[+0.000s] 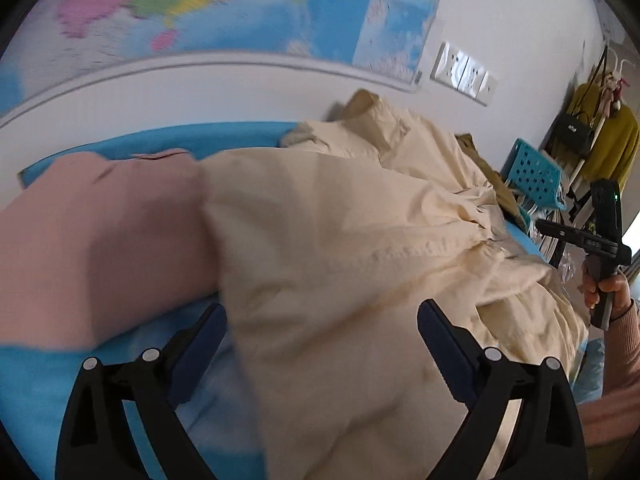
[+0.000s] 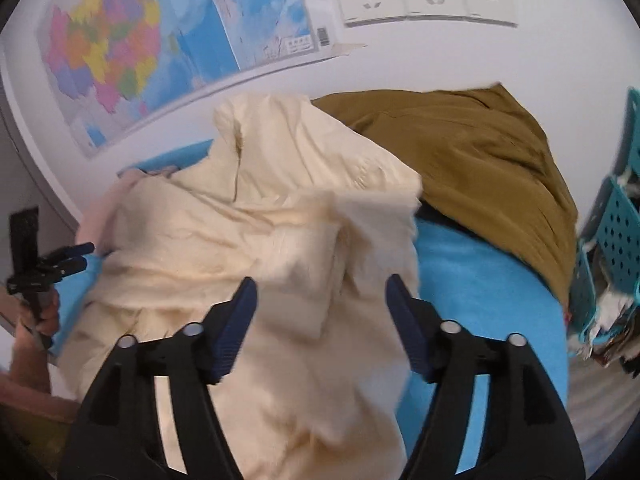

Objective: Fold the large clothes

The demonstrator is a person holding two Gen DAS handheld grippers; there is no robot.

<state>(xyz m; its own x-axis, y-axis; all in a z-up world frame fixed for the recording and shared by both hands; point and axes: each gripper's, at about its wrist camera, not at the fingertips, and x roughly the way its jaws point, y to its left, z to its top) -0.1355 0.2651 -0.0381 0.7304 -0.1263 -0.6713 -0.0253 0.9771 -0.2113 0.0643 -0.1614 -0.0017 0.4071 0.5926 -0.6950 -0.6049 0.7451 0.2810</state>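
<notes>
Blue bed (image 2: 480, 280) carries a cream garment (image 1: 340, 240) rumpled across its middle, pink garment (image 1: 100, 240) at its left edge, brown one (image 2: 480, 152) at the far right corner. Left gripper (image 1: 322, 328) and right gripper (image 2: 322, 300) hover over cream cloth, jaws apart, nothing held. Judged between folds; next calls for pinching an edge.

Basket (image 2: 612, 240) blocks right; blue cover (image 2: 480, 280) free.

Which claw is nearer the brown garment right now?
Right. The right claw hangs open over the cream garment, with the brown garment just beyond it. The left claw is across the cream garment, by the pink garment.
</notes>
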